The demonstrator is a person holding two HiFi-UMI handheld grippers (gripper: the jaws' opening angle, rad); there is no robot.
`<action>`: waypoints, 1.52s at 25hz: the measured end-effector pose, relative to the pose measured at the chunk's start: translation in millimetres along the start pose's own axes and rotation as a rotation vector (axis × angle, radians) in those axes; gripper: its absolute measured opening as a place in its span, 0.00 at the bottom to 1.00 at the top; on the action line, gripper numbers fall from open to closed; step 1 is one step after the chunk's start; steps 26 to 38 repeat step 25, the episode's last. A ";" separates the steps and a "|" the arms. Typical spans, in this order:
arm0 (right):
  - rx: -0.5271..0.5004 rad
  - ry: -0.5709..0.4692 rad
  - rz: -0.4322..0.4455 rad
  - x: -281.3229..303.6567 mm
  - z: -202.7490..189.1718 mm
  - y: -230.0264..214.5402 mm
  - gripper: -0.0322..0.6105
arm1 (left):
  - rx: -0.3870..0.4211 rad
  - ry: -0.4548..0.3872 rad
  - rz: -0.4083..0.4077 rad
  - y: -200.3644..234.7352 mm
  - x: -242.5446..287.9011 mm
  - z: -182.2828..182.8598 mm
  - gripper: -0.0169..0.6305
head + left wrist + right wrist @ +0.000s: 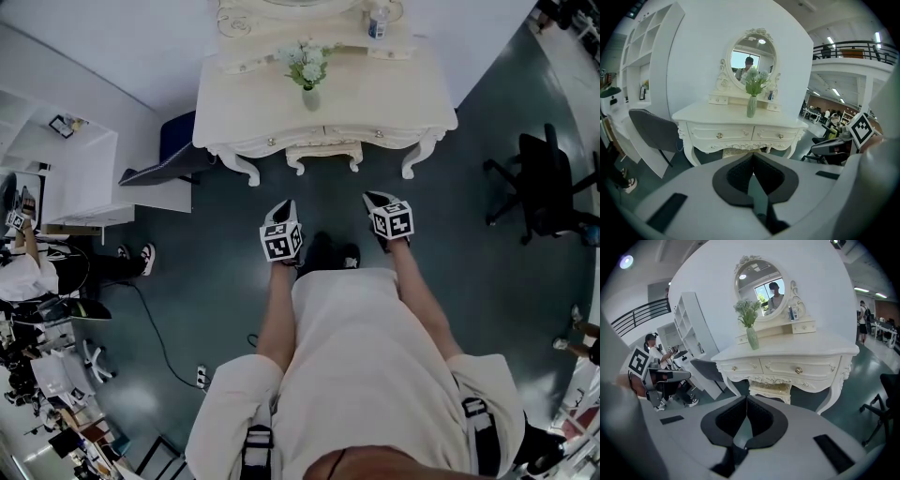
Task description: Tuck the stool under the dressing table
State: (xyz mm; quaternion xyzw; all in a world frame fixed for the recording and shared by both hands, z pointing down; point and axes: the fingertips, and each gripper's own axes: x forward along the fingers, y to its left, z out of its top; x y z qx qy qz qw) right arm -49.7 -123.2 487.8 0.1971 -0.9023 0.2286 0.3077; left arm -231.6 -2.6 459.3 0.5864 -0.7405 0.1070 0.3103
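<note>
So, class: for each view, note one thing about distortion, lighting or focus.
Head view: wide-angle, the dressing table washed pale against the dark floor. Left gripper view: fisheye, black corners, the mirror reflects a bright window. Right gripper view: same fisheye, the wall edge bends into an arc.

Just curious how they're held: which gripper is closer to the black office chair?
Right. The right gripper has the black office chair off to its right; the left gripper is farther, on the other side.
</note>
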 end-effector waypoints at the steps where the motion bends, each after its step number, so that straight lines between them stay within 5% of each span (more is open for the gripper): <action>1: 0.000 -0.003 -0.004 -0.8 0.6 -1.4 0.12 | 0.002 0.001 0.001 -0.4 -0.2 -0.2 0.05; 38: 0.059 -0.040 -0.027 -14.6 -1.0 -29.8 0.12 | 0.027 0.021 -0.009 -18.1 9.5 -3.4 0.05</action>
